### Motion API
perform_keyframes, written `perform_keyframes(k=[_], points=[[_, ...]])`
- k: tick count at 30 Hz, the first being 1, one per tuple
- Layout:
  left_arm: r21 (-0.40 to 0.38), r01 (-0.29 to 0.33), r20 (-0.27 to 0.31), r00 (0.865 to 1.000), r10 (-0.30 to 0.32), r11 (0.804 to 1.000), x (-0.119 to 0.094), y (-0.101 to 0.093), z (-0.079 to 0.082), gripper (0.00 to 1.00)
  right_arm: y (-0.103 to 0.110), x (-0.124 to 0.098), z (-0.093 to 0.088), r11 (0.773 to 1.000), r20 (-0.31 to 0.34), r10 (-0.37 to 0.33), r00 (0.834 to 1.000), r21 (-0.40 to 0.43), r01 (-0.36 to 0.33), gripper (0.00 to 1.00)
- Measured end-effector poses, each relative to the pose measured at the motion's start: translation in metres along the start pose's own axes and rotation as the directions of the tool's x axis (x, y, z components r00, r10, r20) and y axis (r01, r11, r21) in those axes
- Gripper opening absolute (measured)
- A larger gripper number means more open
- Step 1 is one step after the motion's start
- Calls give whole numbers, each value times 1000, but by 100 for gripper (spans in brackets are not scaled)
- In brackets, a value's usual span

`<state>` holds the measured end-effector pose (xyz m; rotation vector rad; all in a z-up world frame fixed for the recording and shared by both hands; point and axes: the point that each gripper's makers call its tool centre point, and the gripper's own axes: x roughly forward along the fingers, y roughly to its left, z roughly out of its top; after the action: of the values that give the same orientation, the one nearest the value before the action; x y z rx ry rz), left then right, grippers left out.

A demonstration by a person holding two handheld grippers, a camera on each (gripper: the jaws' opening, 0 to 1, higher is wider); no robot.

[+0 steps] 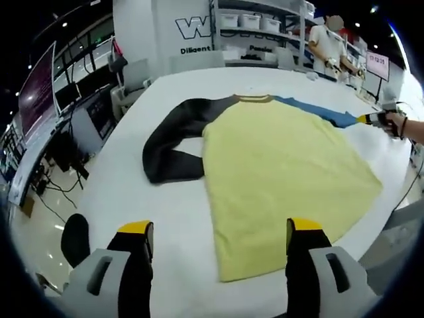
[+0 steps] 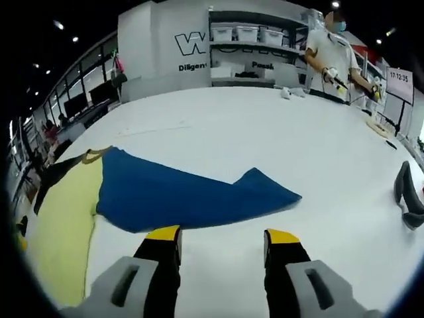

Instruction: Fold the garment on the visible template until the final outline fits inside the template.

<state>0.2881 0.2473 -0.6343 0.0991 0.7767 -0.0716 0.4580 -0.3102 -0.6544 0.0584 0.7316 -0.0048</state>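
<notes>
Lying flat on the table [image 1: 165,218], the garment [image 1: 278,165] hides any template; both grippers' jaws stand apart.

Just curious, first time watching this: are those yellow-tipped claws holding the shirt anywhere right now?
No. Both hand-held grippers are open and empty: the left gripper hovers over the yellow body, the right gripper near the blue sleeve.
</notes>
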Motion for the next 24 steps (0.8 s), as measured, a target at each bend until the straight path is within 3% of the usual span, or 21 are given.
perform_keyframes(k=[4, 9, 18, 24], points=[[8, 0, 5, 1000, 0, 1000, 1, 2, 4, 77, -6, 13, 4, 998, 14, -31, 999, 47, 31, 45], [17, -7, -16, 1000, 8, 1000, 1, 4, 3, 74, -13, 23, 7, 995, 13, -54, 998, 85, 53, 35], [33, -31, -29, 999, 32, 999, -2, 11, 1, 67, -21, 31, 11, 991, 9, -122, 992, 60, 122, 1], [35, -34, -21, 999, 35, 999, -3, 12, 3, 64, -19, 29, 14, 990, 5, -120, 993, 78, 119, 0]])
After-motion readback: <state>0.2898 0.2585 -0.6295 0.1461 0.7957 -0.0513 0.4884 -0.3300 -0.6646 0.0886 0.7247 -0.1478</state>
